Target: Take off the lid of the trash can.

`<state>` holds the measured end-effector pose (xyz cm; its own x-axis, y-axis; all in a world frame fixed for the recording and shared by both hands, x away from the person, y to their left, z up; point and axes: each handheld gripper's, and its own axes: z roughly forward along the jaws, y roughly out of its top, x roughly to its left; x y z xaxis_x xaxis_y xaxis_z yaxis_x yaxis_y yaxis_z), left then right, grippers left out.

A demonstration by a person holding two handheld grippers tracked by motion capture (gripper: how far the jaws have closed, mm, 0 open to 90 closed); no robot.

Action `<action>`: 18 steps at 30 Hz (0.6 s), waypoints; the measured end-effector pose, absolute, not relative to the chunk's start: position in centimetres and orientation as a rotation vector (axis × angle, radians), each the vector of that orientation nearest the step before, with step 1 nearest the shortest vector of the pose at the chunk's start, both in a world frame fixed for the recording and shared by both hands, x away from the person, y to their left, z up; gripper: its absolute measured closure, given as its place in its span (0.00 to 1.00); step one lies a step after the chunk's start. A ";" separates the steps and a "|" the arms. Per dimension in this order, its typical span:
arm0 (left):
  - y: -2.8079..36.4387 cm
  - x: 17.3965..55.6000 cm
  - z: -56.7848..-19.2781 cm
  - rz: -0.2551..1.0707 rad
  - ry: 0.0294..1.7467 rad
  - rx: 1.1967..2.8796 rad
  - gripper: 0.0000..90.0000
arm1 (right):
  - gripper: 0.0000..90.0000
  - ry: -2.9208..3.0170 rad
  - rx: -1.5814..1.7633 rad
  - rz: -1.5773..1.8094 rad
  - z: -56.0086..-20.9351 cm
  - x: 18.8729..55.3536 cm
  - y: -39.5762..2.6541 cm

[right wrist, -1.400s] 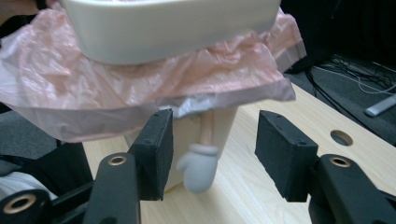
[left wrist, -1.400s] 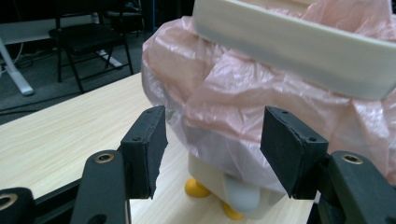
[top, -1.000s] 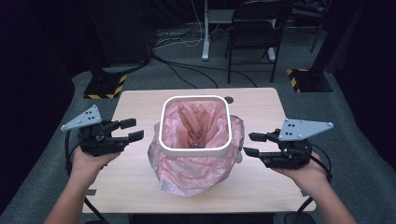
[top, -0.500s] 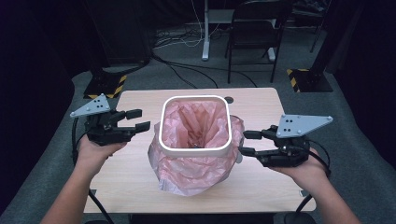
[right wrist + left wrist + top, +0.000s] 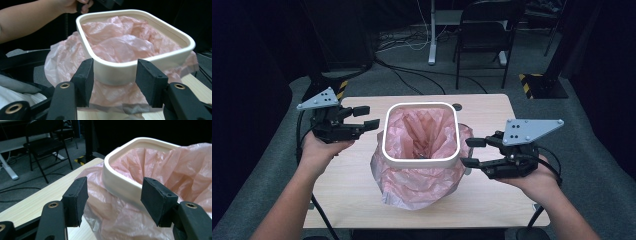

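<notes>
One bin (image 5: 421, 161) stands near the middle of the one table (image 5: 482, 200), a white square-rimmed tub lined with one pink bag (image 5: 412, 182) whose loose plastic spills over the rim and bunches down around the sides onto the wood. Two grippers flank it, one on each side, both off the bin.

The left gripper (image 5: 365, 117) hovers just beside the bin's left rim, held in the person's left hand (image 5: 319, 150). Its two jaws are spread and have just been opening wider, with nothing between them; in the left gripper view the two pads (image 5: 76, 200) frame the rim and bag beyond without touching either.

The right gripper (image 5: 471, 152) sits just beside the bin's right side, in the right hand (image 5: 537, 182). Its two jaws are also spread and have just been opening, with nothing pinched; in the right gripper view the two pads (image 5: 86, 78) stand clear in front of the rim's near corner. One grey plate (image 5: 532, 130) tops this gripper, and one tops the left (image 5: 318, 99).

Beyond the table, one dark chair (image 5: 484, 35) stands on the grey floor (image 5: 602, 150)
</notes>
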<state>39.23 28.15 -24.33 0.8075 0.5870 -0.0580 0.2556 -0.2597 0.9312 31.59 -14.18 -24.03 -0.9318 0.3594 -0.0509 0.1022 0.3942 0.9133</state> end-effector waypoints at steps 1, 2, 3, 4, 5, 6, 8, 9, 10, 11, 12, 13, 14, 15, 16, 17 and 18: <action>28.0 39.4 -24.3 0.361 0.640 1.848 0.42 | 0.53 2.415 0.400 1.556 -24.0 31.6 -14.0; 27.9 39.5 -24.2 0.361 0.639 1.851 0.42 | 0.53 2.419 0.393 1.552 -23.9 31.6 -13.9; 27.8 39.6 -24.1 0.361 0.635 1.852 0.42 | 0.53 2.422 0.387 1.551 -23.9 31.6 -13.7; 27.6 39.7 -24.1 0.360 0.633 1.854 0.42 | 0.53 2.426 0.382 1.549 -23.9 31.6 -13.5; 27.5 39.8 -24.0 0.361 0.629 1.856 0.42 | 0.52 2.431 0.378 1.547 -23.8 31.7 -13.4; 27.3 40.0 -24.0 0.362 0.624 1.858 0.42 | 0.52 2.434 0.371 1.545 -23.8 31.7 -13.2; 27.0 40.2 -23.9 0.363 0.619 1.864 0.42 | 0.52 2.439 0.357 1.546 -23.8 31.7 -12.9; 26.9 40.3 -23.8 0.362 0.617 1.867 0.42 | 0.52 2.440 0.349 1.547 -23.7 31.7 -12.7; 26.7 40.5 -23.8 0.362 0.615 1.868 0.42 | 0.52 2.440 0.342 1.548 -23.7 31.7 -12.5; 26.6 40.6 -23.8 0.363 0.612 1.869 0.42 | 0.52 2.441 0.336 1.549 -23.6 31.7 -12.4; 26.5 40.8 -23.8 0.362 0.613 1.872 0.42 | 0.52 2.442 0.331 1.553 -23.6 31.7 -12.2; 26.3 41.0 -23.8 0.359 0.613 1.871 0.42 | 0.52 2.443 0.325 1.556 -23.6 31.7 -12.1; 26.2 41.2 -23.8 0.357 0.614 1.875 0.42 | 0.52 2.444 0.318 1.557 -23.6 31.7 -11.9; 26.1 41.4 -23.8 0.355 0.616 1.879 0.42 | 0.52 2.446 0.312 1.559 -23.6 31.8 -11.7; 26.0 41.5 -23.9 0.352 0.618 1.882 0.42 | 0.53 2.449 0.306 1.563 -23.6 31.8 -11.6; 25.9 41.8 -23.9 0.351 0.620 1.884 0.43 | 0.53 2.450 0.301 1.566 -23.6 31.8 -11.5; 25.9 41.8 -23.9 0.351 0.620 1.884 0.43 | 0.53 2.450 0.301 1.566 -23.6 31.8 -11.5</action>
<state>41.76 25.90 -23.90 0.8213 0.5686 -0.0451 0.2537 -0.2933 0.9217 31.79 -11.48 -23.60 -0.9552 0.2868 -0.0728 0.0544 0.4121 0.9095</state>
